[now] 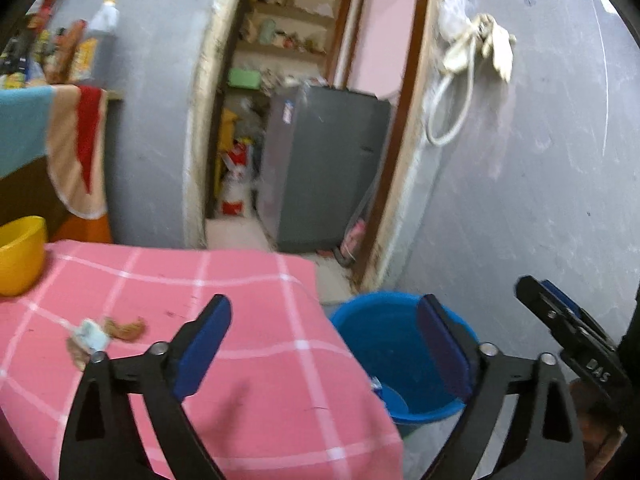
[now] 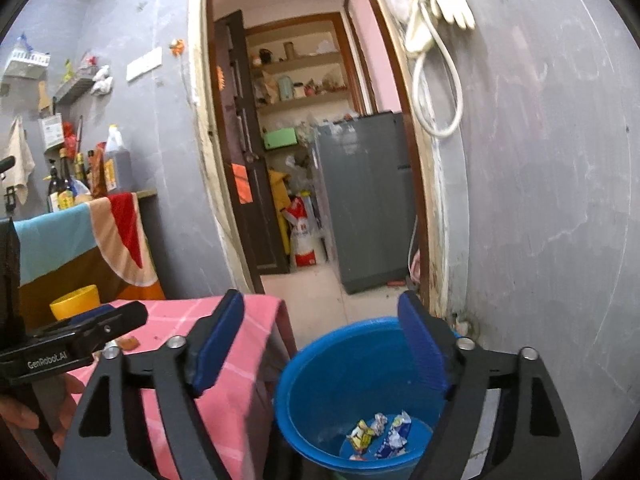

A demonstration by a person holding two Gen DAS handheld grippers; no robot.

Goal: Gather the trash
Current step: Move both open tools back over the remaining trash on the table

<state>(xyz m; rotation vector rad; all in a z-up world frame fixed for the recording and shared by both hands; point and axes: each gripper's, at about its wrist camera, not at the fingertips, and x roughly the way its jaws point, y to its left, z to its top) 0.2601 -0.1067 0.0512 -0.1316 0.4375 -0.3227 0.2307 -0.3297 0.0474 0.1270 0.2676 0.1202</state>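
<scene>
Remaining on the pink checked tablecloth (image 1: 248,292), near its left edge: a crumpled wrapper (image 1: 91,335) touching a brown scrap (image 1: 126,328). Both look light, soft, crushable; pinch the wrapper mid-bulge. Left gripper (image 1: 324,344) and right gripper (image 2: 320,344) wide, empty. Blue bucket (image 2: 320,364) off the table's right edge holds wrappers.

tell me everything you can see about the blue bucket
The blue bucket is a round, open-topped tub that looks like glossy plastic, narrowing toward its base. It stands upright on the floor, right beside the corner of the pink checked tablecloth, below the doorway and near the grey wall. Several crumpled wrappers lie on its bottom; the rest of the inside is bare. No handle or lid shows. The right claw hangs open above it, touching nothing.
</scene>
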